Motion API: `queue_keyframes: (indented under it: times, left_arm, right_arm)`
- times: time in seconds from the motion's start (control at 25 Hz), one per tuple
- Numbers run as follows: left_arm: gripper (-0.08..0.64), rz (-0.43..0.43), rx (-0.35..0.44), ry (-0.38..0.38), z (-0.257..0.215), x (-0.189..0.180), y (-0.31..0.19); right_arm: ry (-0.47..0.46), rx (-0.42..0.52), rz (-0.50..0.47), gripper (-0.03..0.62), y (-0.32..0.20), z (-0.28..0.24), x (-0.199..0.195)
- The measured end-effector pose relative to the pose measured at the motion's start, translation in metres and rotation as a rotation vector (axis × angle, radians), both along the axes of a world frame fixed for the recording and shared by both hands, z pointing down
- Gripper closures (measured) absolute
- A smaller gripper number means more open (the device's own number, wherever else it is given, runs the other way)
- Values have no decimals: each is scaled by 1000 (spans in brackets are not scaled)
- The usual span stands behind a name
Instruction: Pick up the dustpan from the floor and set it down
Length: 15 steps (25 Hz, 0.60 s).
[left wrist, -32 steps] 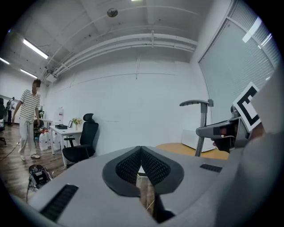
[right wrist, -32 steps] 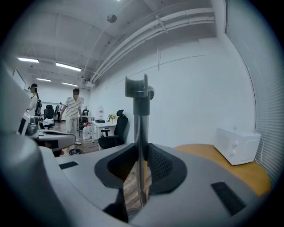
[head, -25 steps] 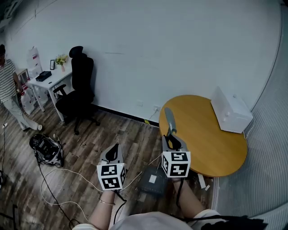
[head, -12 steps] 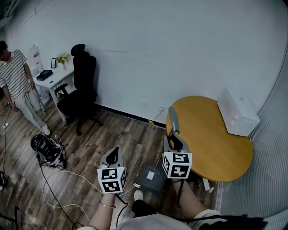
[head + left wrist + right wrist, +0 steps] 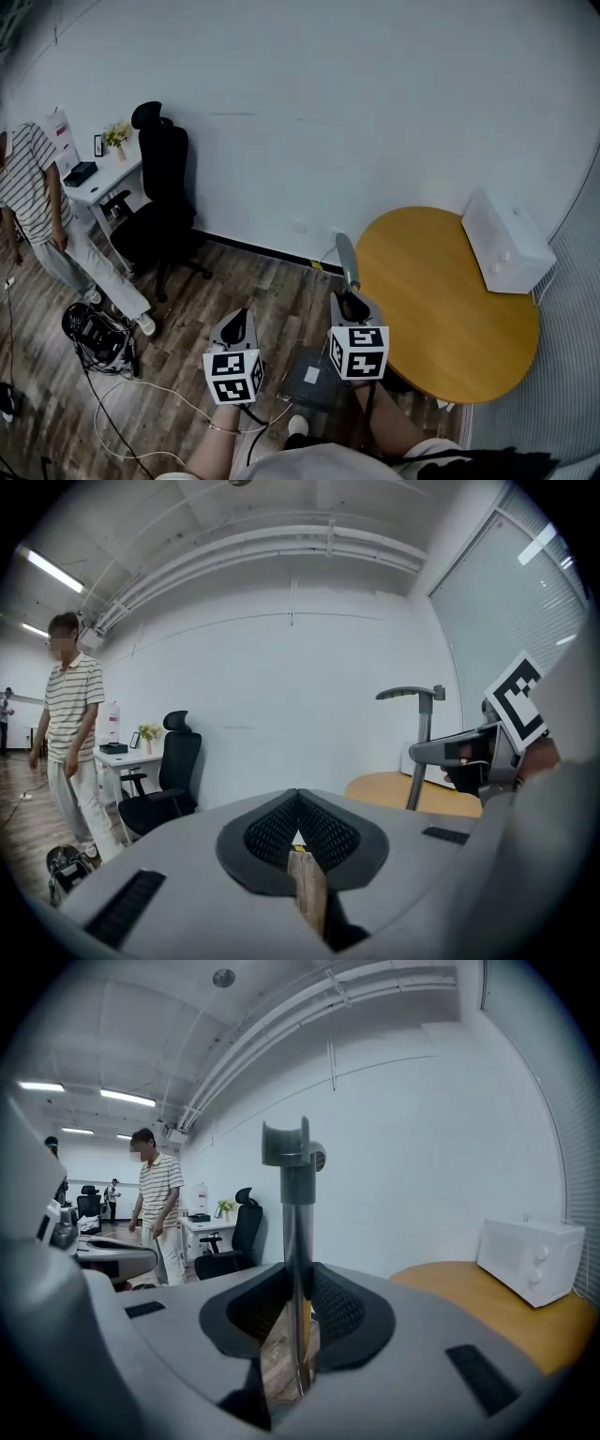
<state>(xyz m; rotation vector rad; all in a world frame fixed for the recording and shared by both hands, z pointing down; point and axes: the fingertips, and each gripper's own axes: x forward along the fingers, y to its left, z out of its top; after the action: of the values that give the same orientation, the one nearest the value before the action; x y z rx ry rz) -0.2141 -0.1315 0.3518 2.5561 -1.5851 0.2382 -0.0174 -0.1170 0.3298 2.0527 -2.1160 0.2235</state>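
My right gripper is shut on the grey handle of the dustpan, which stands upright between its jaws. The dark pan hangs below, above the wooden floor, just left of the table. In the right gripper view the handle rises from the gripper to a clip at its top. My left gripper is held beside it at the left, shut with nothing in it. In the left gripper view the left gripper has its tips together, and the handle shows at the right.
A round wooden table stands at the right with a white microwave on it. A black office chair and a white desk stand at the left wall. A person in a striped shirt walks nearby. Cables and a bag lie on the floor.
Both grippers and the dustpan have shifted left, away from the table's edge. The person in the striped shirt has walked further into the room, towards me.
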Motion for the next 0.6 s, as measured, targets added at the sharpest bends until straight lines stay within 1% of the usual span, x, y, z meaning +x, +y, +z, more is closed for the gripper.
queue_keyframes:
  times: [0.28, 0.48, 0.6]
  left_arm:
    - [542, 35, 2, -32, 2, 23, -67]
    - [543, 26, 1, -33, 7, 29, -109]
    - [543, 28, -4, -37, 10, 32, -128]
  right_arm:
    - [-28, -20, -20, 492, -63, 10, 6]
    - [-31, -27, -53, 492, -102, 21, 4]
    - [-40, -32, -52, 492, -123, 24, 6]
